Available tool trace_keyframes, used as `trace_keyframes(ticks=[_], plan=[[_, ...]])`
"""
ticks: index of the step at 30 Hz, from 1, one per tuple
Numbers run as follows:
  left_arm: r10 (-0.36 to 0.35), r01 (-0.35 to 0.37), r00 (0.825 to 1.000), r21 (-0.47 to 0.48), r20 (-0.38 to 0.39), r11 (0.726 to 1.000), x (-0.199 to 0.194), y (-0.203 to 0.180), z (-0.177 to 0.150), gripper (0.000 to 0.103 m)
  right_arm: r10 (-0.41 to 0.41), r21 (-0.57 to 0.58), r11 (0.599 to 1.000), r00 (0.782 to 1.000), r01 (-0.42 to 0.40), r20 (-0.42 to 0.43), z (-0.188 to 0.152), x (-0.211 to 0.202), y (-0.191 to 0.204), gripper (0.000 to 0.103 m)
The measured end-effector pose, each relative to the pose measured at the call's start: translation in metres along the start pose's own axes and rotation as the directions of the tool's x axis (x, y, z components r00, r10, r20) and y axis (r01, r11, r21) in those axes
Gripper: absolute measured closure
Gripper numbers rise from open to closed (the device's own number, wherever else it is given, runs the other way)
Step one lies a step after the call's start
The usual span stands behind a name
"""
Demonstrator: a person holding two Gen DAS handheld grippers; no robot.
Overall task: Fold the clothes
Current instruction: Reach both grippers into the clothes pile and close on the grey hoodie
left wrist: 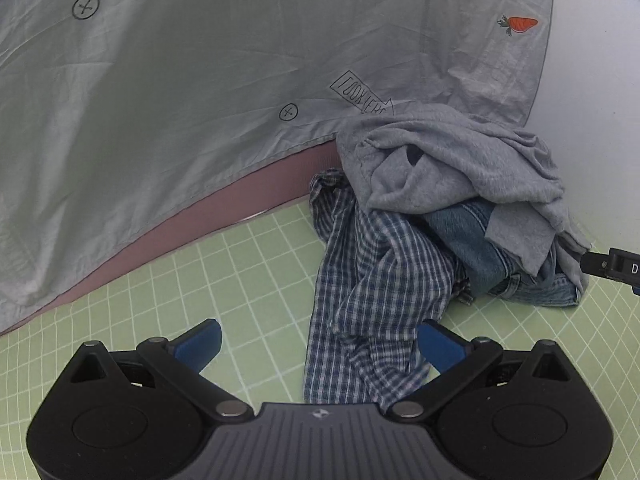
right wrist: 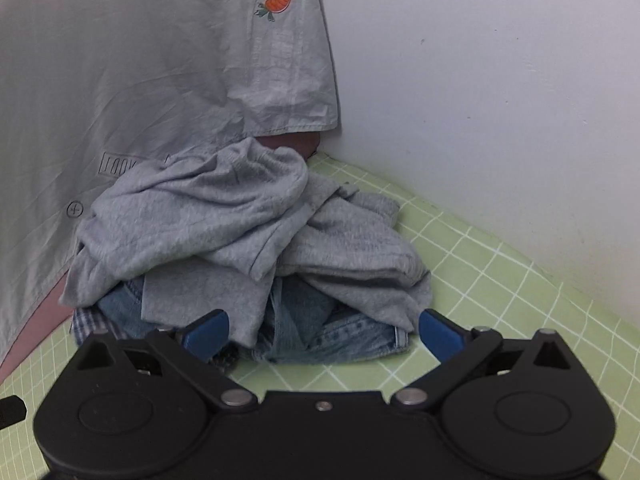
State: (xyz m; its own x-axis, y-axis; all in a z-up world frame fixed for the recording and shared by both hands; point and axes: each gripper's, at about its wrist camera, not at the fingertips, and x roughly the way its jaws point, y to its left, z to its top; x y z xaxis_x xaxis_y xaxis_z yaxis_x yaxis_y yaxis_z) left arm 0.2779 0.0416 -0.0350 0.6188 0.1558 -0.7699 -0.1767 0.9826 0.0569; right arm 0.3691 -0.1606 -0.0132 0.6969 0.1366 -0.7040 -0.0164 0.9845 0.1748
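Inspecting the scene, I found both tools empty with jaws spread wide. The left tool (left wrist: 318, 340) hung low over the green gridded mat (left wrist: 248, 276), its blue fingers (left wrist: 200, 340) straddling the near end of the plaid shirt (left wrist: 368, 280). The right tool (right wrist: 322, 334) faced the pile from the other side, jaws either side of the jeans (right wrist: 344, 336), not touching cloth so far as the views showed.

The clothes lay heaped at the far edge of the mat, near the corner where a white wall (right wrist: 480, 100) met a hanging grey sheet (left wrist: 200, 80) printed with a carrot (left wrist: 518, 24). A grey top (right wrist: 208, 216) sat uppermost, the jeans beneath it, and the plaid shirt trailed out toward the left tool.

Handling, in my judgement: all three were soft and limp and would sag from any single hold. The plaid shirt looked thin and light; the jeans looked heavier and stiffer and would likely drag the rest if pulled first. The grey top looked the easiest to free, taken at a hem or loose fold on its near side, with a second hold needed to spread it. A seam or doubled edge should hold better than a flat panel.

Both tools were held nearly level, pointing forward and slightly down at the pile. No hand was visible.
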Motion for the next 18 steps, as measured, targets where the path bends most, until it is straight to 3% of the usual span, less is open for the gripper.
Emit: trace_keyframes(ticks=[7,13,15,17,18], plan=[[-0.08,0.076,0.994,0.06,0.076,0.995,0.063,-0.017,0.084,0.007,0.015,0.094,0.995,0.998,-0.021,0.066,0.036,0.062,-0.006,0.004],[-0.175,0.171,0.982,0.065,0.072,0.983,0.103,-0.038,0.115,0.019,0.079,0.179,0.98,0.995,-0.089,0.063,0.035,0.106,-0.004,0.006],[-0.205,0.201,0.976,0.061,0.069,0.978,0.113,-0.044,0.118,0.03,0.113,0.217,0.968,0.991,-0.126,0.071,0.032,0.113,-0.008,0.009],[-0.244,0.241,0.967,0.052,0.071,0.969,0.118,-0.049,0.119,0.056,0.206,0.255,0.941,0.975,-0.222,0.088,0.026,0.118,-0.013,0.035],[-0.266,0.263,0.961,0.045,0.073,0.964,0.118,-0.051,0.117,0.065,0.257,0.269,0.923,0.961,-0.274,0.098,0.024,0.12,-0.015,0.043]])
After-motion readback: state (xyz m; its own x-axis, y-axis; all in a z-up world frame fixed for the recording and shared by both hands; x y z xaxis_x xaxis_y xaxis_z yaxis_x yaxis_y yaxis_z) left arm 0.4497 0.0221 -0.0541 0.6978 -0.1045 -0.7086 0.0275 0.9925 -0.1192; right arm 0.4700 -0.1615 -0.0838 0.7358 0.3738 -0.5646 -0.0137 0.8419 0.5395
